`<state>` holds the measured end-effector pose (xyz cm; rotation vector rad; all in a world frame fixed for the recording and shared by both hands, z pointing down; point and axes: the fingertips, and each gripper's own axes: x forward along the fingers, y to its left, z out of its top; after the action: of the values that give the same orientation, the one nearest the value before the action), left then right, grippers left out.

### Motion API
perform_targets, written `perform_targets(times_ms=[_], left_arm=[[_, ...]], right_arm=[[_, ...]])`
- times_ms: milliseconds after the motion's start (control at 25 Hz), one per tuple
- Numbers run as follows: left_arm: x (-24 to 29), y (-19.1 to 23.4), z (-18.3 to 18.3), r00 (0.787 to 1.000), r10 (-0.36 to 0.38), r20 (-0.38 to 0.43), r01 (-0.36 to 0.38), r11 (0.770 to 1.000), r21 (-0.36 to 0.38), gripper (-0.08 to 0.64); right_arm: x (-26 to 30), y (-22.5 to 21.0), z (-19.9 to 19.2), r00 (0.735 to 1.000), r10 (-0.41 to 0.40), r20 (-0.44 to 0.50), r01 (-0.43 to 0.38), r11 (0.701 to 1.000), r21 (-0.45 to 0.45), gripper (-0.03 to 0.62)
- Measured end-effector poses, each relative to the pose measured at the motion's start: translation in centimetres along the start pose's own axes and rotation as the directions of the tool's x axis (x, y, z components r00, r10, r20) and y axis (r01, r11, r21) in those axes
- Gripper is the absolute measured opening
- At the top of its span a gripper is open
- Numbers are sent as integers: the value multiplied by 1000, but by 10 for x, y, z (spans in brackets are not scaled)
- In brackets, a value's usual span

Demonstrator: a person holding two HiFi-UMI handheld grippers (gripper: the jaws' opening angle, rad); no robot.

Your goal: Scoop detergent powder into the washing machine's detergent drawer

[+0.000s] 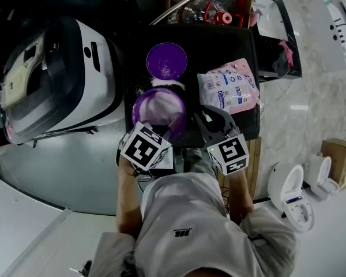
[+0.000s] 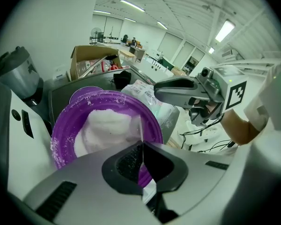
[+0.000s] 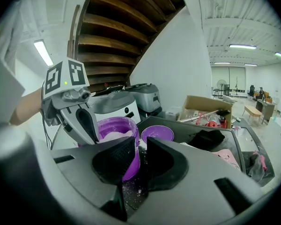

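Observation:
A purple tub [image 1: 159, 109] heaped with white detergent powder [image 2: 107, 125] stands on the black table [image 1: 219, 45], at its near left. My left gripper [image 2: 142, 146] is at the tub's near rim, shut on a thin clear scoop handle [image 2: 142, 130] that reaches into the powder. My right gripper [image 3: 141, 149] hovers just right of the tub; its jaws stand a narrow gap apart with nothing between them. In the head view the right gripper [image 1: 210, 119] sits between the tub and the pink detergent bag [image 1: 229, 85]. The white washing machine [image 1: 57, 79] stands left of the table; I cannot make out its drawer.
The tub's purple lid [image 1: 166, 60] lies behind it, with spilled powder [image 1: 167, 83] between them. A cardboard box with red items [image 3: 210, 109] stands at the table's far edge. White toilets [image 1: 291, 192] and a small box [image 1: 338, 154] are on the floor to the right.

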<state>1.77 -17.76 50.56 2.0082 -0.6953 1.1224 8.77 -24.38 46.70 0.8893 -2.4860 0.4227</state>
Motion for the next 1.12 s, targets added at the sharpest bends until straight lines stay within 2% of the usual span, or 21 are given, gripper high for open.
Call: perform_targets(times_ms=[280,480,720,840,1120], left_arm=[[-10,1,-1,994,-22,108,30,997,-73,17],[-20,4,1,975,-45,218,76,988,-136,17],[-34,10,-2,931,-67,359,158,960,-230,17],[-40,13,-4,903,-60,425,180,952,-247,17],[-52,18,-6,820,3,573,177,950,-259,17]], right_arm=[[-5,7,-5,1000,-12,-10,12,1000,-1,78],[-7,15,-5,1000,-10,-11,10,1000,-9,78],[-8,29,-7,1000,-10,-18,10,1000,-26,78],[-9,39,-7,1000,-8,-14,7,999,-34,78],[-9,71,0,999,-6,35,8,999,-52,84]])
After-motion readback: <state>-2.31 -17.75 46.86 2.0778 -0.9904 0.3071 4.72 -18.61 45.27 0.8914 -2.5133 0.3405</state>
